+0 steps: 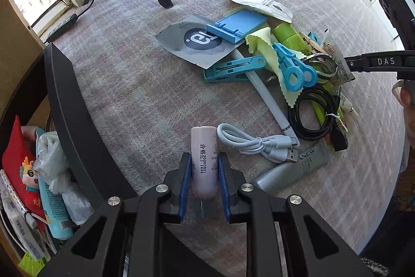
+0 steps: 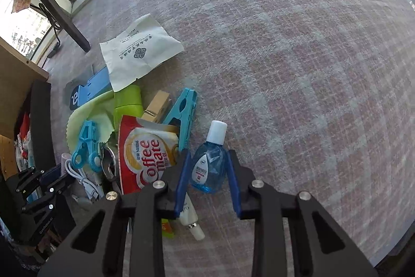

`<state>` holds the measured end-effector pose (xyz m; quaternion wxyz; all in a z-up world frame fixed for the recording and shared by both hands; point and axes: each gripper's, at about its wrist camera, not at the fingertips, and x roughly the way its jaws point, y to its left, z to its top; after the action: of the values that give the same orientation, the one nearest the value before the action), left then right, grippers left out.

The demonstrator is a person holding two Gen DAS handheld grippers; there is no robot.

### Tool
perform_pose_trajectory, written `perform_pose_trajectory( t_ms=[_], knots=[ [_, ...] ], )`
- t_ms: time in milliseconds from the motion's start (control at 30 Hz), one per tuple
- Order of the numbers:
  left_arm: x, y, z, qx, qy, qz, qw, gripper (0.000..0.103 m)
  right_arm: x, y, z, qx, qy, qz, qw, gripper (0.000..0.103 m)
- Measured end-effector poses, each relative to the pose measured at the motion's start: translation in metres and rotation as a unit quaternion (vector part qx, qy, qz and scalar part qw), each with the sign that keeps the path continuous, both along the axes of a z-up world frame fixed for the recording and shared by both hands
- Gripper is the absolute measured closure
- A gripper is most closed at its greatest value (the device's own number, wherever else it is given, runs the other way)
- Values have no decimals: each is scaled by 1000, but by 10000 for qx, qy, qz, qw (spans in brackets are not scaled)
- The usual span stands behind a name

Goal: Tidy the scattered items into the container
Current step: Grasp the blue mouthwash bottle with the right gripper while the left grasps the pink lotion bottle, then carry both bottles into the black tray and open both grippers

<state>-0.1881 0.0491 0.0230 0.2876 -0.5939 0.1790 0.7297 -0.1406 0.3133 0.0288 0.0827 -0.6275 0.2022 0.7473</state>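
Left tongs (image 1: 203, 165) clenched on pale tube (image 1: 204, 160), long axis pointing up-frame. Right tongs (image 2: 208, 168) released around upright-pointing blue bottle (image 2: 208, 168), cap toward frame top.

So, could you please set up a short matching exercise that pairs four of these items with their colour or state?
Items:
1. pale pink cylinder
2. eye-drop bottle
3. coiled USB cable
4. phone stand

Descriptions:
A. blue, lying on the grey sachet
B. white, loose on the carpet
C. between the left gripper's pads
D. clear blue, between the right gripper's open fingers

Pairs: 1-C, 2-D, 3-B, 4-A
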Motion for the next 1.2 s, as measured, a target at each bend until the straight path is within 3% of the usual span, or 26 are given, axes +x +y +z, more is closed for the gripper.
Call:
perform_pose_trajectory(
  t_ms=[167,333,467,767,900,1200],
  knots=[
    [5,-6,6,98,35,190,9998,84,16,13,3,-198,156,-212,9995,76],
    [16,-20,33,355,254,488,9979,84,36,21,14,-134,455,-248,9986,76],
    [24,-31,55,561,430,726,9949,84,28,23,36,-32,783,-170,9968,76],
    [47,-47,95,875,906,1331,9831,84,32,-39,79,-177,1422,625,9877,76],
    [72,-85,111,901,1089,1640,9763,84,33,-66,98,-244,1700,980,9802,76],
    [118,-184,121,727,1287,2556,9554,84,53,-179,109,-553,1786,2187,9577,76]
  ],
)
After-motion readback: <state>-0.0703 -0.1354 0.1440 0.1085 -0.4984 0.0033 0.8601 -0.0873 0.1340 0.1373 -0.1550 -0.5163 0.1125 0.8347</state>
